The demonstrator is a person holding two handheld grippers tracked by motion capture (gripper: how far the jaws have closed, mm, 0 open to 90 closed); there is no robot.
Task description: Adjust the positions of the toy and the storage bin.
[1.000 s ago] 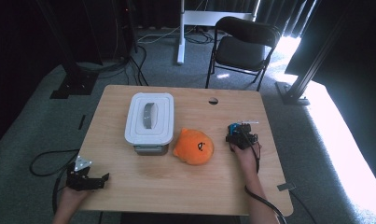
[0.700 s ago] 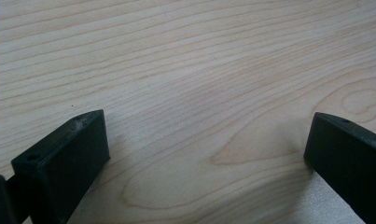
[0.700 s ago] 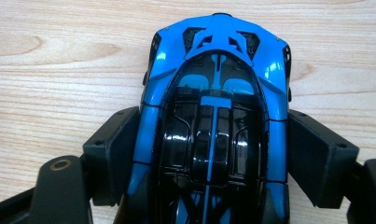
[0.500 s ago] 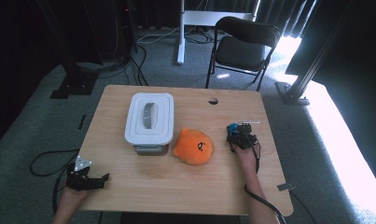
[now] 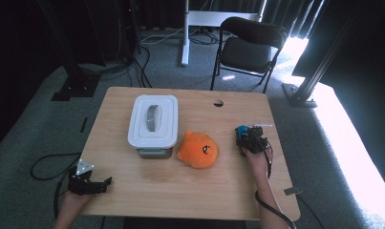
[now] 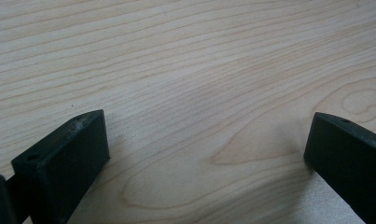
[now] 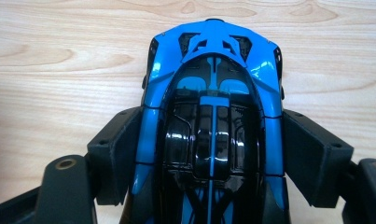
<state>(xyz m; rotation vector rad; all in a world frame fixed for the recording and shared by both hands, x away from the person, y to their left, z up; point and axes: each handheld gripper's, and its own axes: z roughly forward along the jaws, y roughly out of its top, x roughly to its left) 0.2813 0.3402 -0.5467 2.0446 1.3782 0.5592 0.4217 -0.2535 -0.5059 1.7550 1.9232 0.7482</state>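
lidded box point(image 5: 153, 125) sits left of centre on the table point(image 5: 190, 191), plush toy point(image 5: 198, 150) just beside it on the right, nearer the person. toy car point(image 5: 243, 132) is further right, between the right gripper's point(image 5: 251, 138) jaws. left gripper point(image 5: 87, 181) rests at the near-left corner, well apart from everything.

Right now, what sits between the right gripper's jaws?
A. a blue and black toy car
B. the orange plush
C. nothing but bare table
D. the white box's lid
A: in the right gripper view the jaws press both sides of the toy car, held by the right gripper.
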